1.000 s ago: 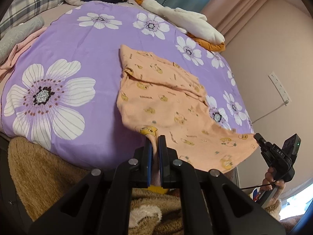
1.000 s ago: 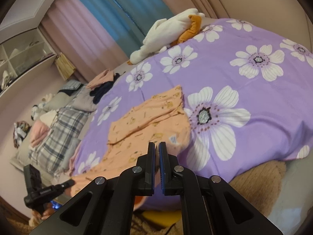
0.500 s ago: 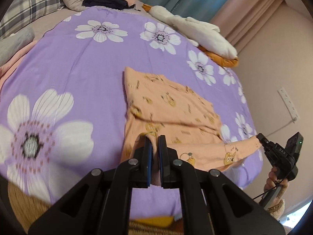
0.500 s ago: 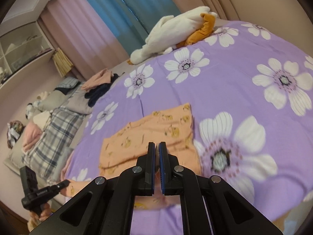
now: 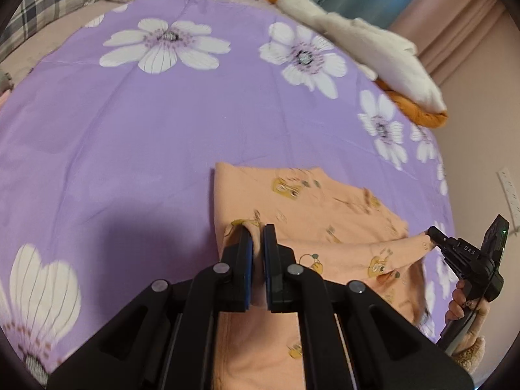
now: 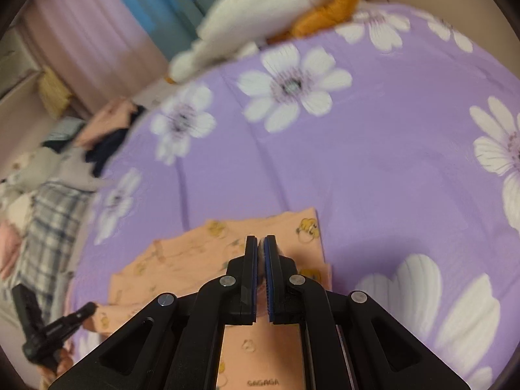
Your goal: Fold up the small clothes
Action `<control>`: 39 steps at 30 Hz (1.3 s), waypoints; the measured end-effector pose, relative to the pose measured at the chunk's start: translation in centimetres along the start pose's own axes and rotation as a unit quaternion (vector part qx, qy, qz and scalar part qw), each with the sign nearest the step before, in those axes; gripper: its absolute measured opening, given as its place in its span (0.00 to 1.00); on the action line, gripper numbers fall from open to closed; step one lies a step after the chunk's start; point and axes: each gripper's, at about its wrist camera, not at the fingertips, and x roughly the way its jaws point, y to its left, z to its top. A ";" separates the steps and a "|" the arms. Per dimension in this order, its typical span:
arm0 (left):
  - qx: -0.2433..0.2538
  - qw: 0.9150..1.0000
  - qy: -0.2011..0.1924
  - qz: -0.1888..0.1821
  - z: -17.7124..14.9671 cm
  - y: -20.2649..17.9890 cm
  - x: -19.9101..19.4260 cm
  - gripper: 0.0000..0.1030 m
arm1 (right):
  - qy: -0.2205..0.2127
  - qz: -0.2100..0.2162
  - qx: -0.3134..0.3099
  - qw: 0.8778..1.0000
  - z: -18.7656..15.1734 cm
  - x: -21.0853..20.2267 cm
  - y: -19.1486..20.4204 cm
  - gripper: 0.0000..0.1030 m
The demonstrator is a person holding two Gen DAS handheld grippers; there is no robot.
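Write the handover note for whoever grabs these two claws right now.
Left claw: shut on one near corner of the peach garment.
Right claw: shut on the other near corner.
Garment: far part lies flat on the purple flowered bedspread; the near edge is lifted over it.
Done: both corners gripped, fold begun.
Left: lay the edge down on the far part, release, smooth, finish folding.

Black gripper [image 5: 257, 232], blue pads, silver screws; seemingly fleecy cuff [image 5: 471, 356].
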 end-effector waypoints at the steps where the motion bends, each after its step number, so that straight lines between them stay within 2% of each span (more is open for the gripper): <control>1: -0.001 1.000 0.005 0.003 0.4 0.0 0.9 0.05 | 0.012 -0.009 0.002 1.000 0.2 1.1 0.0 0.06; 4: 0.001 1.000 0.013 0.023 1.1 0.2 2.6 0.06 | 0.028 -0.033 0.003 0.999 0.5 3.2 -0.4 0.06; 8: -0.007 0.999 0.025 0.033 1.3 0.9 4.1 0.08 | 0.045 -0.033 0.011 0.998 0.2 4.7 -1.5 0.06; 11: -0.017 0.999 0.024 0.029 1.4 1.2 4.3 0.09 | 0.043 -0.023 0.022 0.999 0.2 4.5 -2.0 0.06; 14: -0.023 1.000 0.013 0.010 1.5 1.2 2.9 0.09 | 0.032 -0.024 0.006 0.999 0.3 3.1 -1.5 0.06; 15: -0.025 1.000 0.006 -0.001 1.5 1.1 1.9 0.10 | 0.025 -0.023 -0.001 0.999 0.5 2.8 -1.1 0.06; 17: -0.025 1.000 -0.015 -0.008 1.6 0.7 0.2 0.26 | 0.008 -0.021 -0.017 1.000 0.6 1.0 -0.8 0.07; 18: -0.024 0.999 -0.023 -0.008 1.6 0.4 -0.4 0.29 | 0.003 -0.021 -0.022 1.000 0.8 0.6 -0.7 0.11; 19: -0.021 0.999 -0.031 -0.012 1.5 0.2 -1.3 0.36 | -0.004 -0.021 -0.026 0.999 0.9 0.0 -0.6 0.19; 21: -0.016 0.999 -0.035 -0.024 1.4 -0.2 -2.3 0.38 | -0.018 -0.015 -0.030 0.999 1.0 -1.3 -0.7 0.32; 24: -0.008 0.999 -0.019 -0.042 1.0 -0.8 -2.3 0.39 | -0.015 -0.004 -0.043 0.999 0.8 -1.4 -0.4 0.35; 26: -0.002 1.000 -0.003 -0.024 0.7 -1.2 -1.2 0.39 | -0.003 -0.002 -0.055 0.998 0.5 -0.4 -0.3 0.35; 28: -0.001 1.000 0.011 -0.002 0.6 -1.2 0.1 0.38 | 0.012 -0.012 -0.065 0.998 0.3 1.1 0.0 0.35; 30: -0.001 1.000 0.025 0.000 0.4 -1.2 1.4 0.37 | 0.027 -0.021 -0.072 0.997 0.1 2.6 0.2 0.35; 31: -0.001 1.000 0.031 0.001 0.4 -1.2 2.0 0.33 | 0.031 -0.026 -0.075 0.996 -0.1 3.2 0.3 0.35; 32: 0.001 1.000 0.030 0.004 0.4 -1.1 2.4 0.12 | 0.036 -0.031 -0.083 0.995 -0.3 4.0 0.5 0.35; 33: 0.002 0.999 0.031 0.011 0.4 -1.2 2.8 0.03 | 0.037 -0.037 -0.089 0.995 -0.4 4.4 0.7 0.31; 35: -0.001 0.999 0.031 0.011 0.5 -1.0 3.3 0.04 | 0.039 -0.057 -0.115 0.991 -0.6 5.3 1.5 0.07; 39: -0.015 1.000 0.010 0.006 1.0 -0.5 2.8 0.04 | 0.003 -0.054 -0.119 0.991 -0.2 4.1 1.9 0.06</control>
